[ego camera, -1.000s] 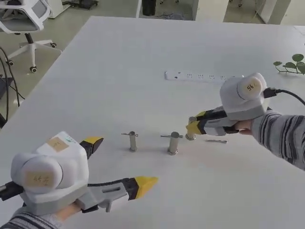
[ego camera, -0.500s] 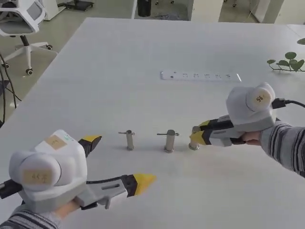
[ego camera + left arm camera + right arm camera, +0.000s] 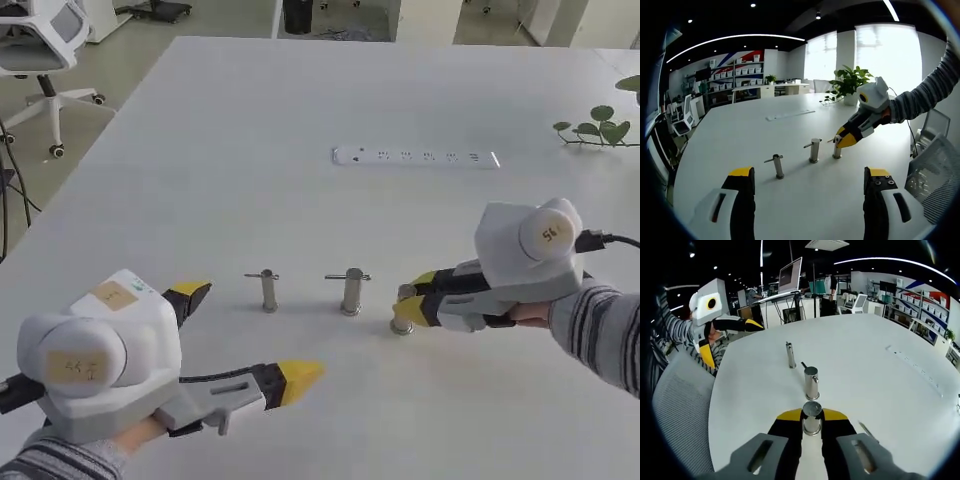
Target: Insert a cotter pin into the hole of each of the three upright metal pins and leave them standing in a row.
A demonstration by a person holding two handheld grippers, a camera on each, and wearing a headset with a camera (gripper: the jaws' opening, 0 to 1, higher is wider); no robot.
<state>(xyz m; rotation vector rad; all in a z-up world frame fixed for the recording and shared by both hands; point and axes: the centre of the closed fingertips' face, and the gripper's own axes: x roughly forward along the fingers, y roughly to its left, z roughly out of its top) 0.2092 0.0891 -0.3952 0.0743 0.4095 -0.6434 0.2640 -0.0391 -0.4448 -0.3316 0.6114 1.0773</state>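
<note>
**Third pin drawn out of the row, clamped in your right claw**

Since a second ago your right gripper (image 3: 415,297) has pulled the third metal pin (image 3: 401,322) toward you. It stood level with the other two and now sits nearer you than their line. The jaws are pinched on its shaft. The left pin (image 3: 268,290) and the middle pin (image 3: 351,292) have stayed put, upright, each with a cotter pin (image 3: 347,276) through its top. Your left gripper (image 3: 245,335) still hovers low over the table (image 3: 300,120), jaws spread wide, holding nothing.

The right gripper view shows the loose cotter pin (image 3: 867,431) as a thin sliver on the table just right of the jaws. In the head view the gripper covers that spot, where the sliver lay in the open a second ago. The left gripper view shows the held pin upright. I cannot tell whether its base touches the table.
</note>
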